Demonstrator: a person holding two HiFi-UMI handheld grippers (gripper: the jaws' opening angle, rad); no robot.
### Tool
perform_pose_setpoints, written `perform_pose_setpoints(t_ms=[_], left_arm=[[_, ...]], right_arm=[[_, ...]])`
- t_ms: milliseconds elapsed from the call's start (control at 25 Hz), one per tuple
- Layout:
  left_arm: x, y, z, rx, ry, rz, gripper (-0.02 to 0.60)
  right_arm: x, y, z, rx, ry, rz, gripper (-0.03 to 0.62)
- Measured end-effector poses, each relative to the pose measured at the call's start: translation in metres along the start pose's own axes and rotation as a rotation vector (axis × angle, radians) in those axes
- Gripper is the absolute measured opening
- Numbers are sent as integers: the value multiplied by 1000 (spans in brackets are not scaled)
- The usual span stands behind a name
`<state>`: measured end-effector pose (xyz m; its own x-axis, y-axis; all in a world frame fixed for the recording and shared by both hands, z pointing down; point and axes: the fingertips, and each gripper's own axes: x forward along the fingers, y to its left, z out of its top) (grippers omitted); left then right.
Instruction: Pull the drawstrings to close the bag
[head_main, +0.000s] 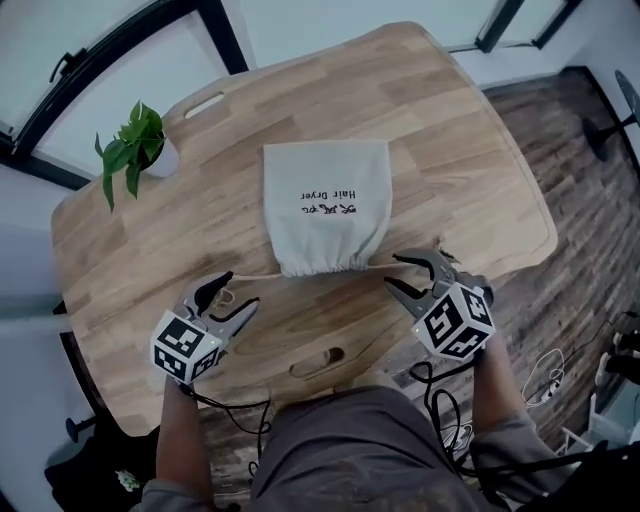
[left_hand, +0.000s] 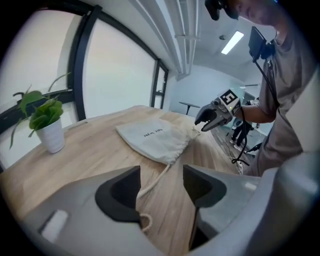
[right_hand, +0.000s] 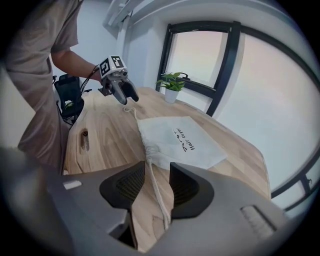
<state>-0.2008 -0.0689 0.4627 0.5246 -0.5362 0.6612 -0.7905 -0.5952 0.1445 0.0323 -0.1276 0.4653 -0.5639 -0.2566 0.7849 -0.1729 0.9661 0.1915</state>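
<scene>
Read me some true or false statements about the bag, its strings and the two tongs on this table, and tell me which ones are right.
1. The bag lies flat on the table with its mouth gathered. True.
2. The right tongs are clamped on a string. False: the jaws stand apart, and the right string lies loose on the wood between them.
3. A potted plant stands on the table. True.
4. The left tongs grip the bag's cloth. False: they are open and clear of the bag, with only the left string lying ahead of them.
</scene>
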Motion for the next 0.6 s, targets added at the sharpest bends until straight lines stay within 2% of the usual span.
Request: perform_pose_setpoints(t_ms=[360, 600], left_arm=[[54, -2, -9, 171, 159, -77, 258], [70, -2, -19, 214, 210, -125, 252]], right_arm=[[39, 13, -7, -33, 56, 82, 186], [55, 16, -9, -34, 76, 123, 175]])
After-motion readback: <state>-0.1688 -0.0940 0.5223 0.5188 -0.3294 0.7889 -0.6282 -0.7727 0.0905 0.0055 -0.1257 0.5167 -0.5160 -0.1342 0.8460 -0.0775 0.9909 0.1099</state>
